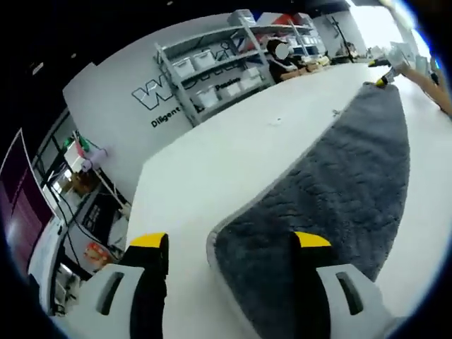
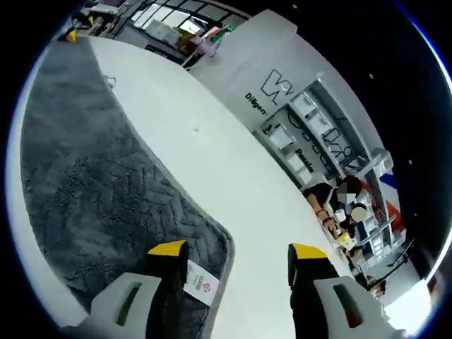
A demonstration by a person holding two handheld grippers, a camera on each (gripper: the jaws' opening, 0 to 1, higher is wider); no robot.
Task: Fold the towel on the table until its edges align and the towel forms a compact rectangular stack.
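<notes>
Down at the bottom of the left gripper view, the left gripper (image 1: 229,244) stands wide open and holds nothing: one yellow-tipped finger sits over bare table, the other over the grey towel (image 1: 339,183), with the towel's rounded near corner lying in the gap between them. The right gripper (image 2: 236,248) is likewise spread wide and empty in the right gripper view, its left finger over the towel's other corner, just beside a small white label (image 2: 198,284), its right finger over the white table (image 2: 212,162).

The towel lies flat and unfolded, running from the lower centre of each view toward the top. Both corners look framed for a pinch, so the step in hand is probably to grasp them. To do it well, each gripper should slide one finger under the hem, close on the fabric only, then lift both corners together so the edges meet squarely.

Pale storage bins stand on the shelving (image 1: 219,60) at upper centre of the left gripper view; their contents cannot be made out.
</notes>
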